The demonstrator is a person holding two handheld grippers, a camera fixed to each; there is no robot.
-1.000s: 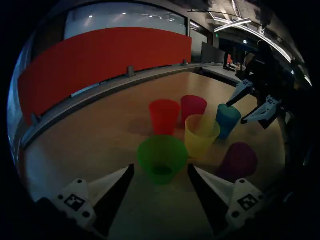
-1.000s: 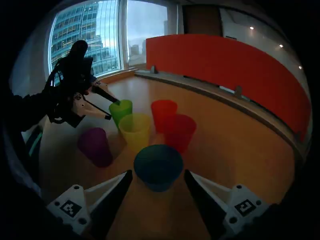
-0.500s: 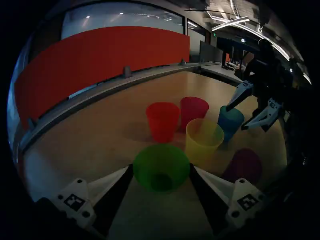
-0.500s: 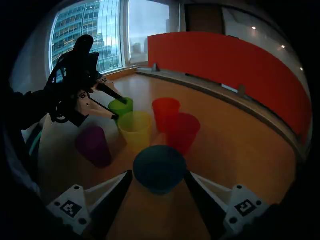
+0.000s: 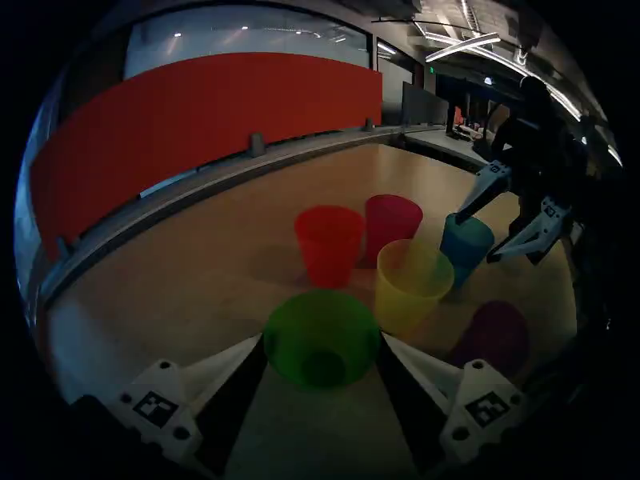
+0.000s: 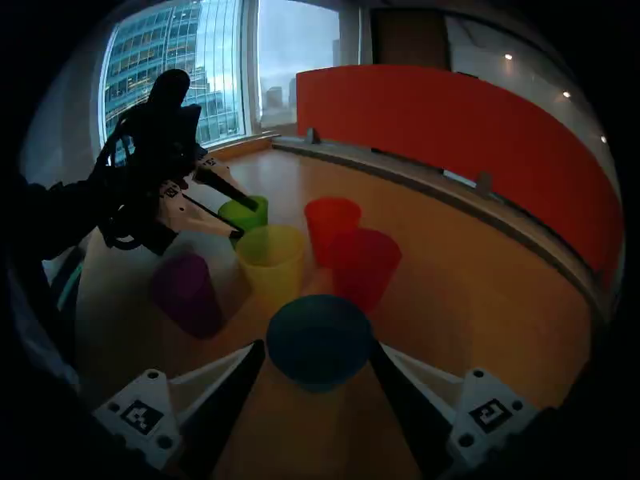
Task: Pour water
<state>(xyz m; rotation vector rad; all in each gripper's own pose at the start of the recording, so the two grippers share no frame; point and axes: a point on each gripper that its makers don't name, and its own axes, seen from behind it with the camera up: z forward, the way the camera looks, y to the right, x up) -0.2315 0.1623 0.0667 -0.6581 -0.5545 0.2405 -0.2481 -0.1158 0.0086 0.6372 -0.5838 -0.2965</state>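
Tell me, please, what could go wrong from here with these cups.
The green cup sits between the fingers of the left gripper, close beside the yellow cup; lifting it might topple that one.
The right gripper straddles the blue cup near the crimson cup; a loose grip could let it slip.

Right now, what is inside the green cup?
The green cup shows its inner wall and a darker bottom, with no object inside. Whether it holds clear water cannot be told; the light is dim.

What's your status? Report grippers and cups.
Left gripper open, astride green cup. Right gripper open, astride blue cup. Yellow cup close beside both.
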